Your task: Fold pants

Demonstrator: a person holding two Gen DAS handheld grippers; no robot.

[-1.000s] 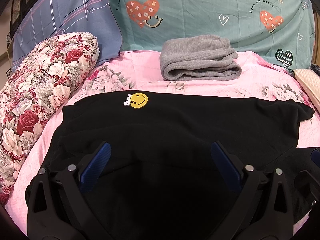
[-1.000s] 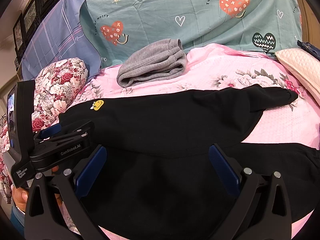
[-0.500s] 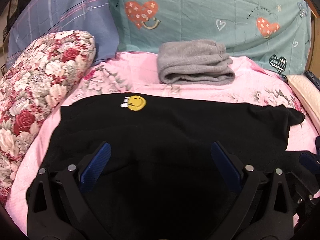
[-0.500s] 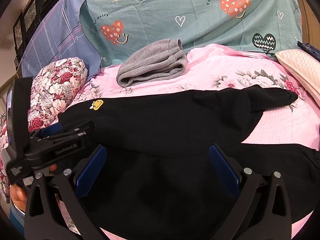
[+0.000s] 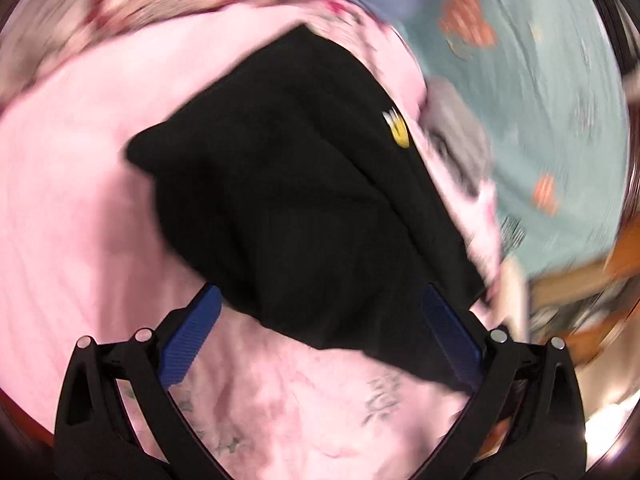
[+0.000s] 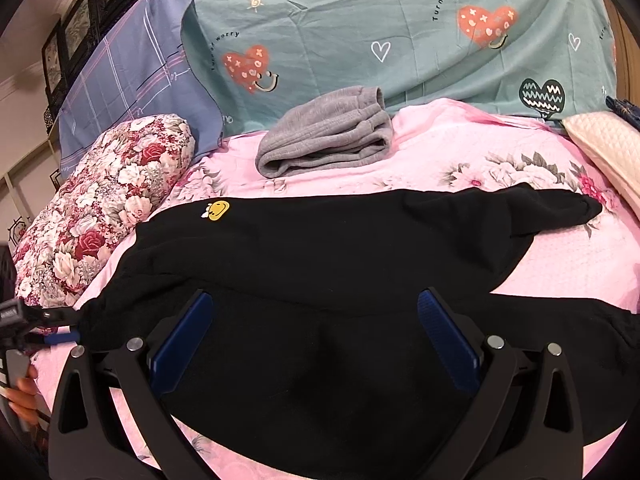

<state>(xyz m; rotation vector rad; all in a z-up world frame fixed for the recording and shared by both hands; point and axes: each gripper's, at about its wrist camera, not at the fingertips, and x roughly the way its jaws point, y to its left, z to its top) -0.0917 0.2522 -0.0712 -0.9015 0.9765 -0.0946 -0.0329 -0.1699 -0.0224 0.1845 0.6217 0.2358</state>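
Note:
Black pants (image 6: 340, 264) with a yellow smiley patch (image 6: 216, 210) lie spread across the pink floral bedsheet (image 6: 560, 272). My right gripper (image 6: 314, 340) is open just above their near part, empty. In the blurred left wrist view the pants (image 5: 296, 200) lie ahead with their waist end near the fingers. My left gripper (image 5: 320, 336) is open and empty over the pants' near edge. It also shows in the right wrist view (image 6: 36, 322) at the pants' left end, by the bed's left side.
Folded grey pants (image 6: 328, 136) lie at the back of the bed before a teal heart-print pillow (image 6: 400, 32). A red floral pillow (image 6: 100, 208) lies on the left, a blue plaid pillow (image 6: 132, 72) behind it, a cream pillow (image 6: 604, 148) at right.
My left gripper has swung fast to the left end of the pants and turned; its view is now rotated and blurred. The right gripper has stayed still. The pants have not moved.

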